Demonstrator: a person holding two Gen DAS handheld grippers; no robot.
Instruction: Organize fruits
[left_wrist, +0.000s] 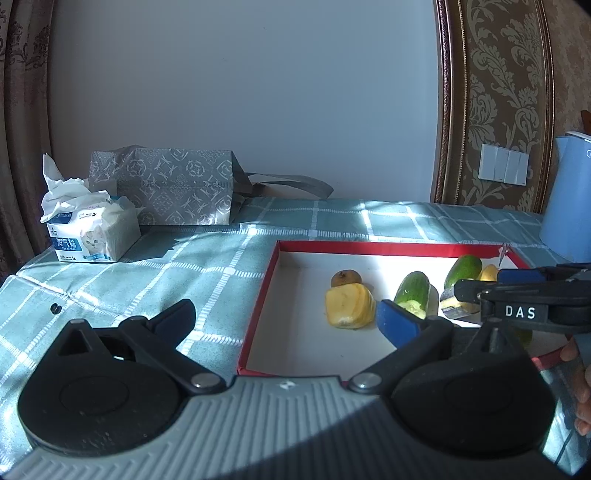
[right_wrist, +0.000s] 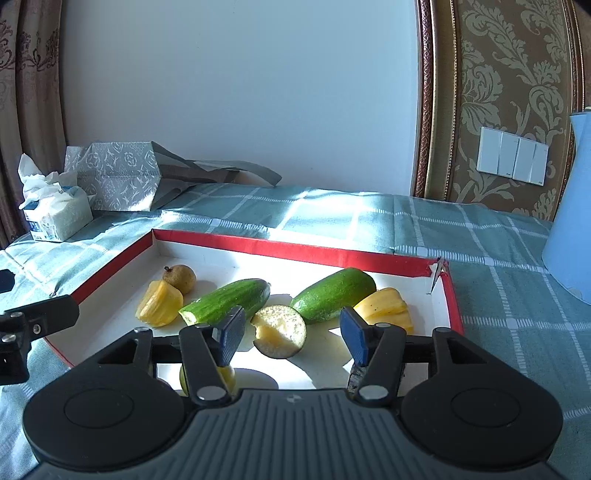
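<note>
Resting in the red-rimmed tray (right_wrist: 303, 251), a round speckled eggplant half (right_wrist: 279, 330) glistens.

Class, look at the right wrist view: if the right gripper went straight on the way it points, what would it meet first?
Probably the cut round dark-skinned eggplant slice, lying just ahead of the open right gripper in the red-rimmed white tray; depth is uncertain.
</note>
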